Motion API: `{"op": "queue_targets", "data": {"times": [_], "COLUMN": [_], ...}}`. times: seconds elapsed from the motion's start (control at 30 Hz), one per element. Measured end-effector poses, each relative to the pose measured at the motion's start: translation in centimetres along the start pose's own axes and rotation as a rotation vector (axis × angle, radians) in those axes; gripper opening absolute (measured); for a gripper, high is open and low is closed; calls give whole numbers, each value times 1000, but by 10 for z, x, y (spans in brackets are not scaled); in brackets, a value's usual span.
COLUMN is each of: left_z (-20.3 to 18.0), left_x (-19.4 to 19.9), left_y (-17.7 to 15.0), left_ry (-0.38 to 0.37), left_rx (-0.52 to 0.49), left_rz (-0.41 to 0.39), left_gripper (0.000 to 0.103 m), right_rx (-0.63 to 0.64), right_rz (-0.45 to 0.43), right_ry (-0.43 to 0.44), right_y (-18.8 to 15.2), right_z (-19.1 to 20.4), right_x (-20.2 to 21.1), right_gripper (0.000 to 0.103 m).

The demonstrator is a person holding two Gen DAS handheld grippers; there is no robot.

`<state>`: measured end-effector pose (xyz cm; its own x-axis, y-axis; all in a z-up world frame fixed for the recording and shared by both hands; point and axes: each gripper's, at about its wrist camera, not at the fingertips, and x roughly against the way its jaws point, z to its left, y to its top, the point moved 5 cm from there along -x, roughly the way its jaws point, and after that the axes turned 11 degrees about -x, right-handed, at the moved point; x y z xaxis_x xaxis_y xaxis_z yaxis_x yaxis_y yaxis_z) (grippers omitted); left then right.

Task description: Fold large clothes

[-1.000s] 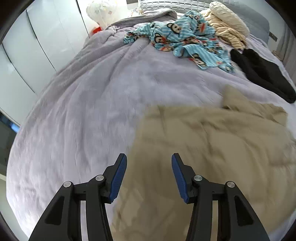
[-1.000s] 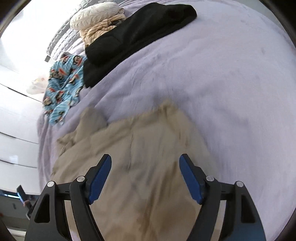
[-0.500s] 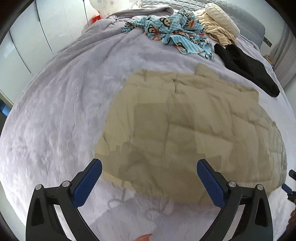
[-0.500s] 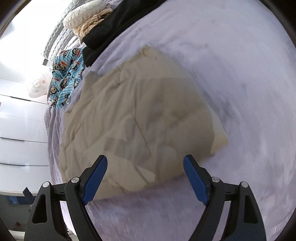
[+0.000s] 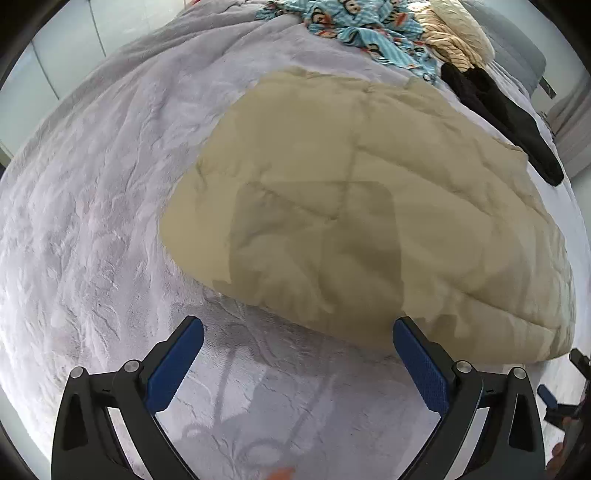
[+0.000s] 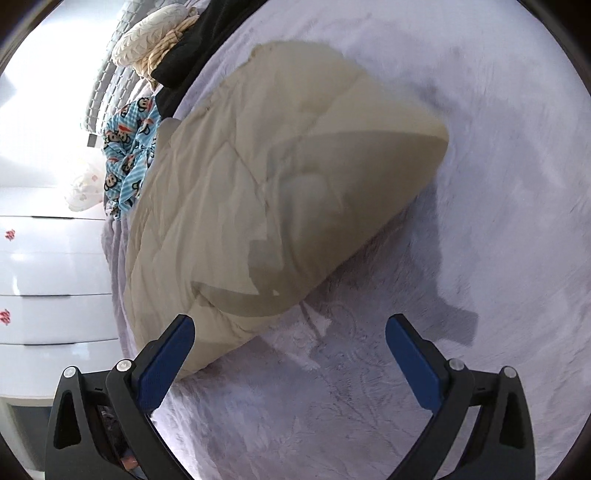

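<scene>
A large beige garment (image 5: 362, 206) lies folded flat on the lilac bedspread (image 5: 92, 221); it also shows in the right wrist view (image 6: 266, 192). My left gripper (image 5: 297, 363) is open and empty, above the bedspread just short of the garment's near edge. My right gripper (image 6: 290, 363) is open and empty, near the garment's near corner, its left finger (image 6: 166, 363) over the garment's edge.
Further up the bed lie a blue monkey-print garment (image 5: 354, 22), a cream knit pile (image 5: 458, 37) and a black garment (image 5: 506, 118). White drawers (image 6: 44, 288) stand left of the bed in the right wrist view. The right gripper shows at the left view's edge (image 5: 561, 402).
Both grippers opened wide and drew back toward me, off the beige garment. The garment now lies flat and folded, seen from higher up.
</scene>
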<state>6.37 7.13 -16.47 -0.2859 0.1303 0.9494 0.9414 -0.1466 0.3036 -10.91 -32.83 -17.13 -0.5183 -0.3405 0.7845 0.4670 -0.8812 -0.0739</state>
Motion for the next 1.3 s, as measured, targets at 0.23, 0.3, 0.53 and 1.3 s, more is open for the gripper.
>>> {"op": "queue_targets", "data": {"times": [0.23, 0.3, 0.53, 1.3], "left_z": [27, 30, 22, -20], "left_x": [-22, -29, -48, 34], "left_y": [-5, -3, 34, 52], "left_ry": [-369, -461, -474, -410], "left_rx": [286, 352, 348, 119], "left_rz": [-17, -35, -96, -272], "left_gripper": [102, 102, 102, 18], "right_rx": [-63, -75, -137, -105], "right_rz": [62, 62, 80, 123], "right_ry": [127, 181, 297, 376], "right_y": [0, 5, 32, 40], "right_z": [-8, -5, 14, 41], "right_x": [-24, -28, -57, -42], "right_gripper": [103, 103, 103, 22]}}
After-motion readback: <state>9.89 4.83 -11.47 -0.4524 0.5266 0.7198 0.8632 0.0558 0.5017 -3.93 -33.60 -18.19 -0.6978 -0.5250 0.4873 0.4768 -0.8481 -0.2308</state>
